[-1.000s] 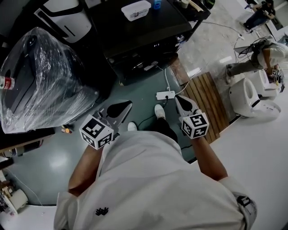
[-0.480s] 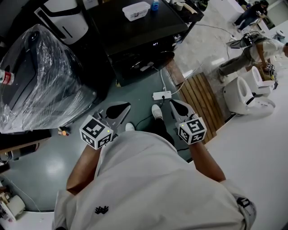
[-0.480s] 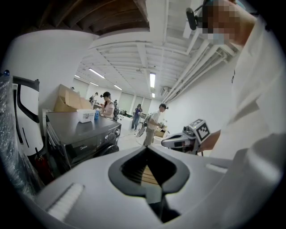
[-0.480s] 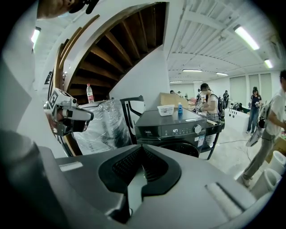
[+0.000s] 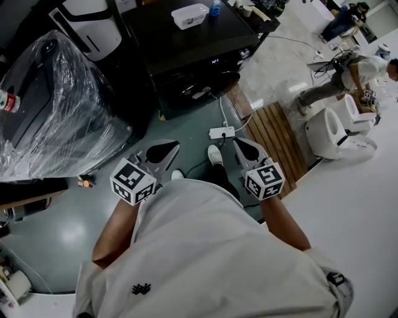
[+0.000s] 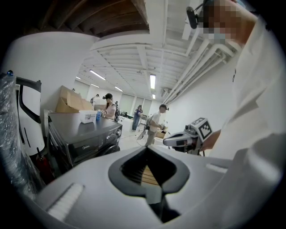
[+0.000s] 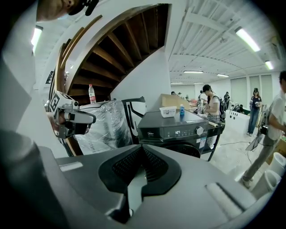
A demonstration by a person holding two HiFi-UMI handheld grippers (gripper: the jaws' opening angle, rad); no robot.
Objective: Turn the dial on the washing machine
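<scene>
presently, item one: left gripper [image 5: 165, 151], a grey two-jaw tool with a marker cube, lower centre-left of the head view. its jaws are pressed together with nothing between them. item two: right gripper [image 5: 244, 146], same make, lower centre-right, jaws likewise clenched on nothing. both are held low in front of the person's white shirt [image 5: 205, 248], above the grey-green floor [image 5: 68, 230].

item three: black front-loading washing machine [image 5: 186, 56], upper centre of the head view, well apart from both grippers and ahead of them. in the right gripper view it stands at centre, above the jaw tips. item four: small round silver dial [image 7: 199, 130], at the right end of the machine's control strip, just right of the lit display [image 7: 178, 132], untouched. its face points out from the machine's front, its axis level with the floor. any pointer mark is too small to tell.

sundries:
- white plastic tub [image 5: 189, 13] and blue bottle [image 5: 216, 6] on the machine's top
- bulky appliance in clear plastic wrap [image 5: 56, 105], upper left
- white power strip [image 5: 222, 132] on the floor between machine and grippers
- slatted wooden board [image 5: 277, 140], right of centre
</scene>
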